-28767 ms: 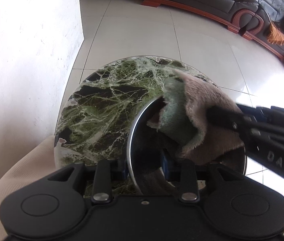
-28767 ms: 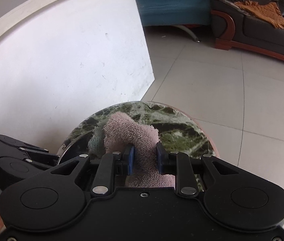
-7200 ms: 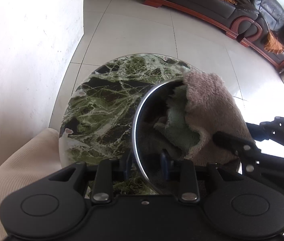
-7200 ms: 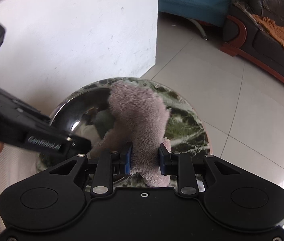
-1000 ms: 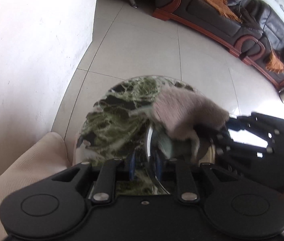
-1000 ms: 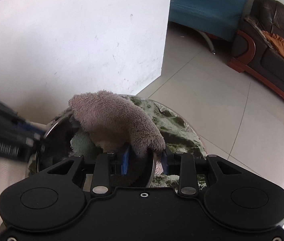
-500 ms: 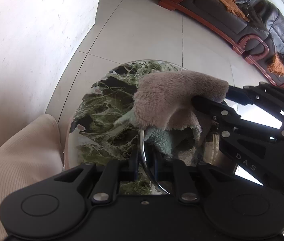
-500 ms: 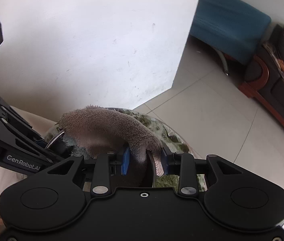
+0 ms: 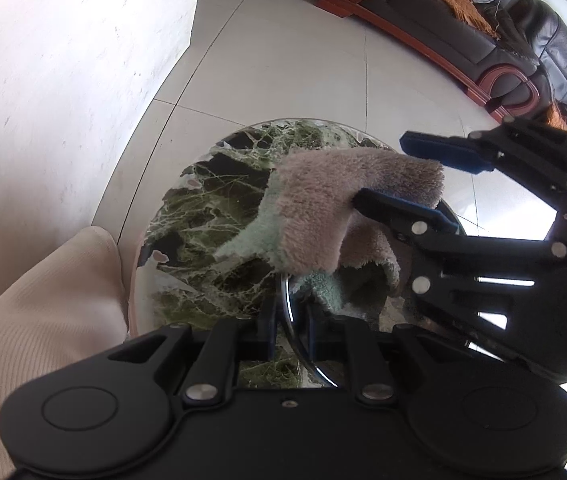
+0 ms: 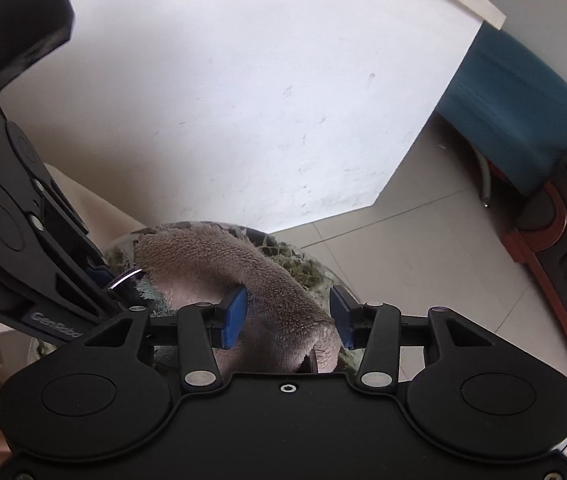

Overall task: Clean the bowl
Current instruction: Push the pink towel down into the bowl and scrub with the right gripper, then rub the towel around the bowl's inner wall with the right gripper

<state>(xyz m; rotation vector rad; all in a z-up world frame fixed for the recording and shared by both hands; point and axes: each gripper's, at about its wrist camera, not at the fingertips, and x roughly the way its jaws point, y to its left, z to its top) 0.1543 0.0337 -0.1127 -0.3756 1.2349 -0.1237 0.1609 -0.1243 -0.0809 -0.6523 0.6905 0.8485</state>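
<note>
A steel bowl stands tilted on the round green marble table, and my left gripper is shut on its near rim. A pinkish-brown cloth with a green underside drapes from the bowl over its rim. My right gripper comes in from the right with its jaws opening. The cloth hangs over the lower finger and the upper blue pad stands clear of it. In the right wrist view the cloth lies loose in the right gripper, and the left gripper holds the bowl rim.
A white wall rises close behind the table on the left. A cream cushion lies against the table's near left edge. Across the tiled floor stand a dark sofa with wood trim and a blue chair.
The right gripper's jaws have spread apart and let go of the cloth, and the gripper has rolled and shifted sideways. The left gripper has kept its hold on the bowl rim.
</note>
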